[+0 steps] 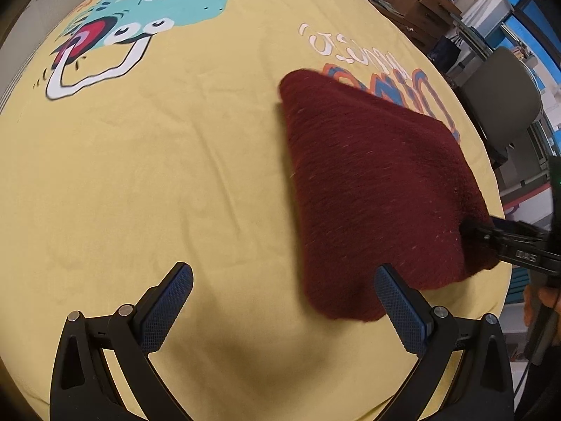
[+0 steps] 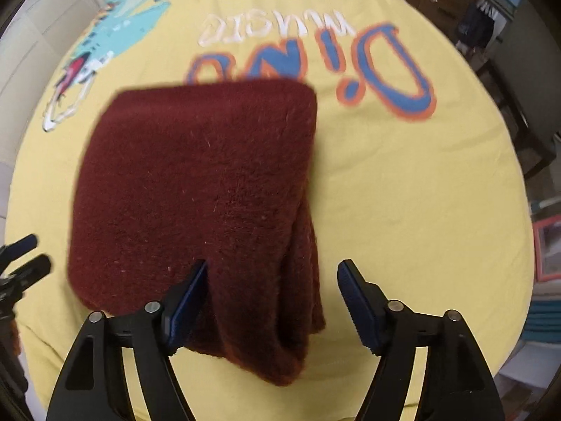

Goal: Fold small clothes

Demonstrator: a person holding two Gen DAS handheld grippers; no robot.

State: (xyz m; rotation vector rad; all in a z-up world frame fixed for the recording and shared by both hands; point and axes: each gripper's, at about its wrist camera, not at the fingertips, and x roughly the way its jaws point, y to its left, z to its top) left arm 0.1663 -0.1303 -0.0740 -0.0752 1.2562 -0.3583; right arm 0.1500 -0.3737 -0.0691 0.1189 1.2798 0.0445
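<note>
A folded dark red fleece garment point(image 1: 378, 193) lies on the yellow printed cloth point(image 1: 175, 175) that covers the round table. My left gripper point(image 1: 284, 294) is open and empty, just left of the garment's near corner. My right gripper point(image 2: 273, 287) is open, its jaws wide apart around the garment's point(image 2: 196, 189) near right corner, which bunches up between the fingers; the left finger point(image 2: 189, 294) presses into the fabric. In the left wrist view the right gripper point(image 1: 505, 242) shows at the garment's right edge. The left gripper's fingertips point(image 2: 24, 256) show at the left edge of the right wrist view.
The cloth has a teal dinosaur print point(image 1: 147, 10) at the far left and "Dino Music" lettering point(image 2: 308, 52) beyond the garment. A grey chair point(image 1: 501, 105) and wooden boxes point(image 1: 417, 3) stand past the table's right edge.
</note>
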